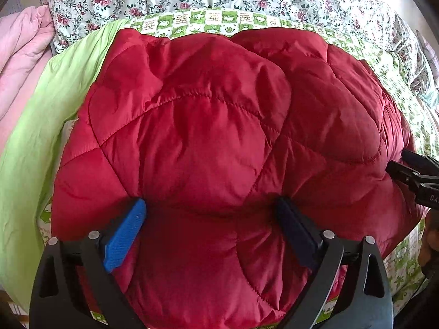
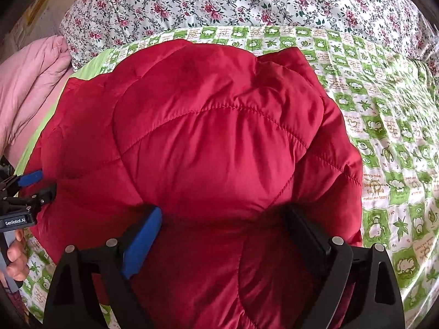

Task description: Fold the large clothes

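We see a puffy red quilted jacket bunched in the middle of a bed, lying on a green-and-white checked sheet. In the left wrist view our left claw sits at 6 o'clock with its jaws spread wide, the blue pad and the dark pad pressing into the padded fabric on either side of a thick fold; we cannot tell from this whether the fold is truly pinched or only straddled. In the right wrist view our right claw stands the same way at 6 o'clock, its jaws equally wide apart around a bulge of the jacket, blue pad on one side and black pad on the other, both touching the cloth. From the left camera the right claw shows at 3 o'clock against the jacket's edge; from the right camera the left claw shows at 9 o'clock, touching the jacket, with a hand on its handle just below. A plain light green cloth lies at 9 o'clock beside the jacket, a pink quilt at 10 o'clock, and a flowered quilt runs across 12 o'clock beyond the sheet.
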A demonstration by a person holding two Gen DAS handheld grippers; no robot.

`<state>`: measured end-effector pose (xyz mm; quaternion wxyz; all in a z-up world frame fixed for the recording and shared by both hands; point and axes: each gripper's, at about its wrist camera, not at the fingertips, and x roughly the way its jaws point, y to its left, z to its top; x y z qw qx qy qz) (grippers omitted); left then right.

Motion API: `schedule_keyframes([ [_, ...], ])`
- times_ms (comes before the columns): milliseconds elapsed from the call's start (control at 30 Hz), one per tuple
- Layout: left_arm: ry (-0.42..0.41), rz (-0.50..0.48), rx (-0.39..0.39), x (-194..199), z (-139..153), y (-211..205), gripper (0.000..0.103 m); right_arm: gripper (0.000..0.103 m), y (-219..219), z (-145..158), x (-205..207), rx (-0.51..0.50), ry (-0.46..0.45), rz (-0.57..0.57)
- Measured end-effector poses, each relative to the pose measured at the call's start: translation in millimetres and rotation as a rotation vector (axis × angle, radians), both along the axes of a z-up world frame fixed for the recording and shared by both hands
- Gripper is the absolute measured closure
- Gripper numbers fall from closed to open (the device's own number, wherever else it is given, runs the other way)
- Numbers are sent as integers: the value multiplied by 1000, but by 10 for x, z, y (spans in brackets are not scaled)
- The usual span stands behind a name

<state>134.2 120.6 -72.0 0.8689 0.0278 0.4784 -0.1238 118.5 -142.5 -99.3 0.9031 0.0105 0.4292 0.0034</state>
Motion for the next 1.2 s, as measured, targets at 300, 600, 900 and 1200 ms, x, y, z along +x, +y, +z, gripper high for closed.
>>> schedule_keyframes([
  [300,-15,21,-11,-167,134,81,6,12,82,192,-262,-19,-25,-5],
  [600,-36,30,-21,-547,222,184,6,12,102,291,-656,-29,-55,22],
  [900,-27,25,-19,-665,206,196,6,12,120,324,-872,-25,-64,28],
  [1200,-17,28,-7,-602,150,191,6,12,98,427,-677,1,-102,28],
])
